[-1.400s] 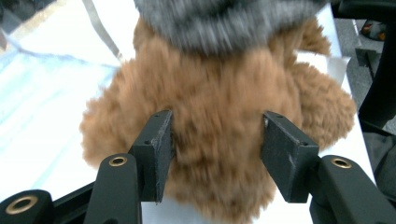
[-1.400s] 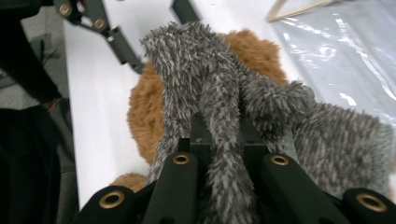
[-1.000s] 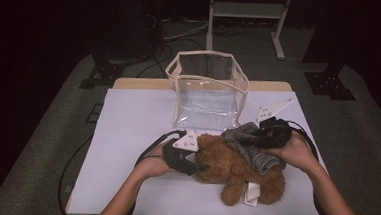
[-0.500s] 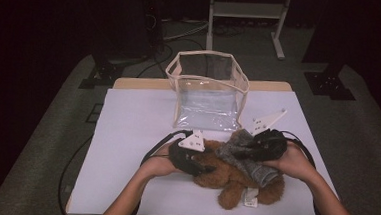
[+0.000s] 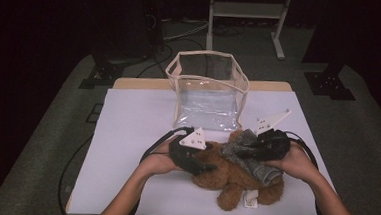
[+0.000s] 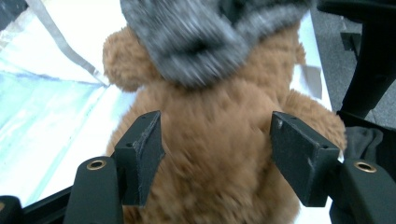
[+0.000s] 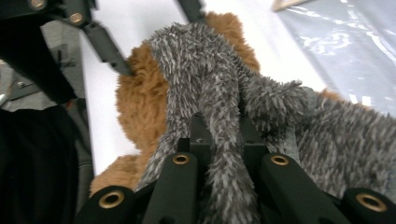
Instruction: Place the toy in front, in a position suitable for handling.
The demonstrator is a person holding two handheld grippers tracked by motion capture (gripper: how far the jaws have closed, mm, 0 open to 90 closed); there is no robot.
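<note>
Two forearms come in from the near edge of the worktop (image 5: 127, 133) and angle toward each other, meeting over a brown teddy bear (image 5: 234, 178) that lies near the front, right of centre. Left tongs (image 5: 202, 164) sit low at the bear's left side, hand wrapped round the body, wrist about level. Their jaws have just been opening, and in the left gripper view they stand apart on either side of the bear's furry belly (image 6: 215, 154), pads not pressing on it. Right tongs (image 5: 243, 153) point leftward, hand cupped behind them, and they're clamped tight on a strip of fuzzy grey cloth (image 7: 219, 140) draped across the bear's upper body. Just beyond the bear stands a clear plastic bag (image 5: 207, 91) with a beige rim, open at the top.
</note>
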